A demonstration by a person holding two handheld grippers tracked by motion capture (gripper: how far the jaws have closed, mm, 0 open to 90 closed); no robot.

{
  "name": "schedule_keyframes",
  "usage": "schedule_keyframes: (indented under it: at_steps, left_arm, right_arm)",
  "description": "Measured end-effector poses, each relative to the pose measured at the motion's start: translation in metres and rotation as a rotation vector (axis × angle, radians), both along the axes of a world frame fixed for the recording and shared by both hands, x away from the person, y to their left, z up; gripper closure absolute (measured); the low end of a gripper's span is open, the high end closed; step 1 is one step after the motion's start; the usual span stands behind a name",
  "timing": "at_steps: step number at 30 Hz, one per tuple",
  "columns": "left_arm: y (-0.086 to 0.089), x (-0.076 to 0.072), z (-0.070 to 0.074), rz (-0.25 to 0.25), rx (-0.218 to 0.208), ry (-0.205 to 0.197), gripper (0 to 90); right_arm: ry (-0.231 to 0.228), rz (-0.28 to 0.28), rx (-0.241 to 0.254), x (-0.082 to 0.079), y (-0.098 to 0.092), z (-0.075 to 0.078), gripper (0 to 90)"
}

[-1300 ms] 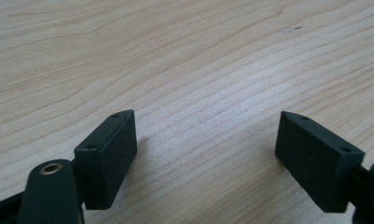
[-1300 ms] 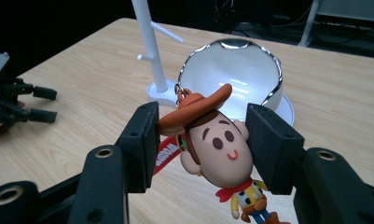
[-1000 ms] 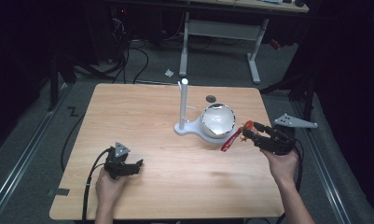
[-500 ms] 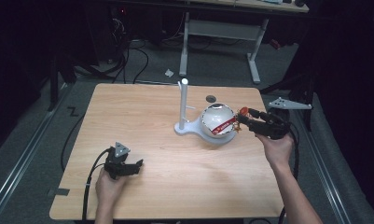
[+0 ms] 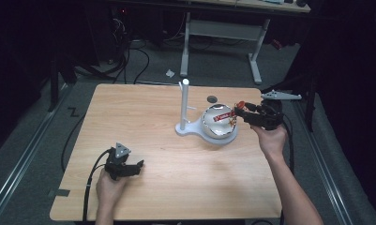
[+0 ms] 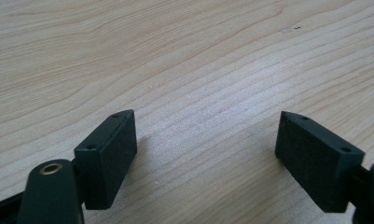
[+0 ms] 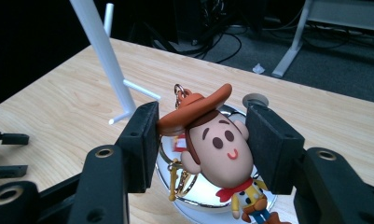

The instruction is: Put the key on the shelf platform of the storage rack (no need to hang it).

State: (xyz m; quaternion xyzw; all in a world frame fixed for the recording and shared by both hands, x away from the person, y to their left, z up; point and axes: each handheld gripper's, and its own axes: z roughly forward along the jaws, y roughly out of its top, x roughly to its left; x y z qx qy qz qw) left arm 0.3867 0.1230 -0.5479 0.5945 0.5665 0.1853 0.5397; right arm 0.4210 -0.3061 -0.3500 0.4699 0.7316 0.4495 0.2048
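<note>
My left gripper (image 5: 124, 166), lower left of the high view, is black with a grey three-cornered plate and a black cable. My right gripper (image 7: 201, 140) has blocky black pads, round screw holes and brass-ringed pivots. My forearms are bare, sleeveless.

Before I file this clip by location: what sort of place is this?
Probably a lab or workshop set up for recording, not a home. A bare wooden table stands on grey floor, cables trail across the floor behind it, and a height-adjustable desk frame stands in the dark background.
</note>
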Motion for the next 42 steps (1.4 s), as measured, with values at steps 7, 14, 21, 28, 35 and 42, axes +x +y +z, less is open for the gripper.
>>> schedule_keyframes:
  at_steps: [7,14,21,28,35,42]
  left_arm:
    - [0.0,0.0,0.0,0.0,0.002,0.001,20.9]
    - [0.0,0.0,0.0,0.0,0.0,0.0,20.9]
    - [0.0,0.0,0.0,0.0,0.001,0.0,20.9]
    - [0.0,0.0,0.0,0.0,0.001,0.0,20.9]
    - [0.0,0.0,0.0,0.0,0.001,0.0,20.9]
    - [0.0,0.0,0.0,0.001,-0.001,-0.001,20.9]
  right_arm:
    - [0.027,-0.009,-0.011,0.011,0.004,-0.01,46.7]
    - [0.051,0.008,-0.013,0.02,0.011,-0.019,46.7]
    - [0.081,0.011,-0.011,0.029,0.016,-0.03,46.7]
    - [0.104,0.011,0.001,0.034,0.017,-0.041,46.7]
    - [0.139,0.006,-0.012,0.042,0.02,-0.051,46.6]
    - [0.156,0.002,-0.025,0.049,0.025,-0.061,46.6]
